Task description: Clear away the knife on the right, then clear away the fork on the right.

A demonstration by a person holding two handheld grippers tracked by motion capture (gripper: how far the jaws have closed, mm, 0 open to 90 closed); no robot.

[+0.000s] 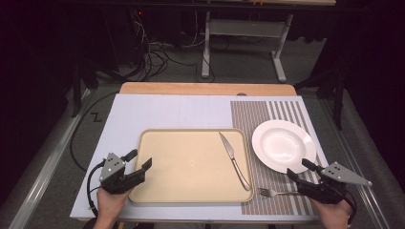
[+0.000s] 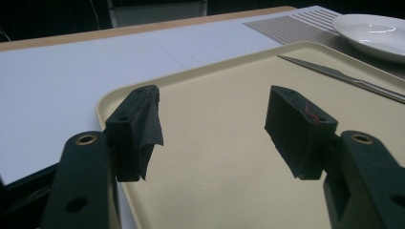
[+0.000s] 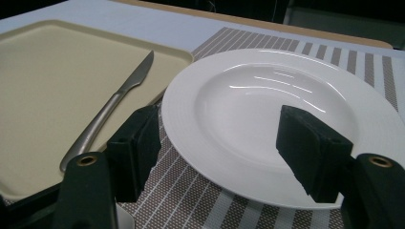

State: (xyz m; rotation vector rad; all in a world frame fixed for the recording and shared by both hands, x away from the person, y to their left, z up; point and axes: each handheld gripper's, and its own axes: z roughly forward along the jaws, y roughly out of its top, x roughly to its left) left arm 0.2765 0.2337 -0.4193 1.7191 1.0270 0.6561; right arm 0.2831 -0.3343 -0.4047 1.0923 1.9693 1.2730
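Right tongs (image 1: 300,171) spread, nothing between, poised at near rim of white plate (image 1: 283,145) on striped placemat (image 1: 267,114). Left tongs (image 1: 141,160) spread, empty, over beige tray (image 1: 191,164) left edge. Knife (image 1: 234,160) on tray, handle end cut off in left gripper view. Fork (image 1: 272,192) handle hidden under right tongs.

Knife (image 1: 234,160) on beige tray (image 1: 191,198)

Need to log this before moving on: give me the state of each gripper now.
Left gripper: open, holding nothing, its fingers over the tray's left edge.
Right gripper: open, holding nothing, at the near rim of the plate.
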